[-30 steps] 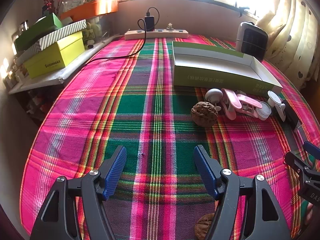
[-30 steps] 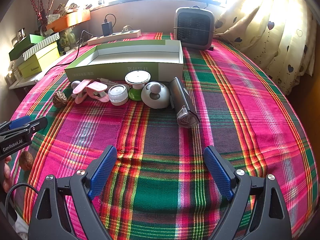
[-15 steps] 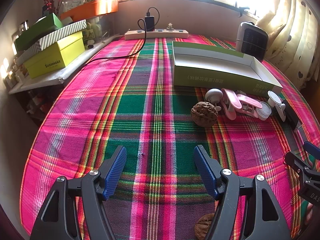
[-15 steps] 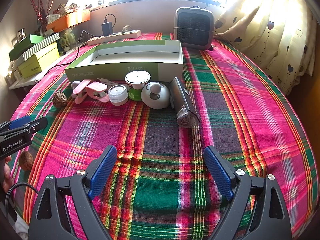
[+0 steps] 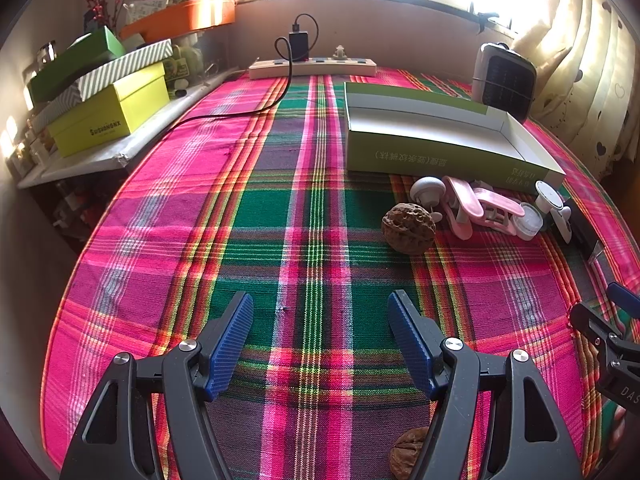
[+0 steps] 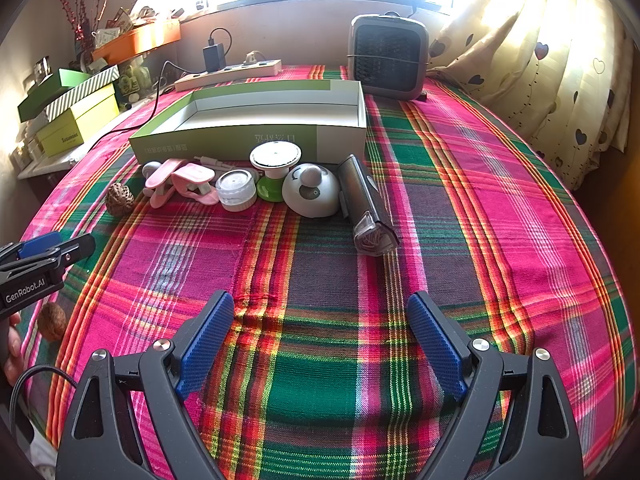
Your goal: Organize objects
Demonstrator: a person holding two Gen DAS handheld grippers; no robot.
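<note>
An empty green and white box [image 6: 256,136] [image 5: 440,156] lies on the plaid cloth. Along its near wall sit a row of small items: a walnut [image 6: 119,199] [image 5: 408,229], pink clips [image 6: 180,184] [image 5: 476,206], a clear jar [image 6: 236,190], a white disc on a green base [image 6: 275,160], a white dome [image 6: 311,190] and a grey lint remover [image 6: 366,208]. A second walnut [image 5: 408,454] [image 6: 52,322] lies near the front edge, by the left gripper. My left gripper [image 5: 320,340] is open over bare cloth. My right gripper [image 6: 320,344] is open too, short of the row.
A grey heater [image 6: 386,58] stands behind the box, a power strip [image 5: 312,68] with a black cable along the back wall. Stacked boxes [image 5: 108,108] fill a shelf at the left. A curtain [image 6: 552,80] hangs on the right.
</note>
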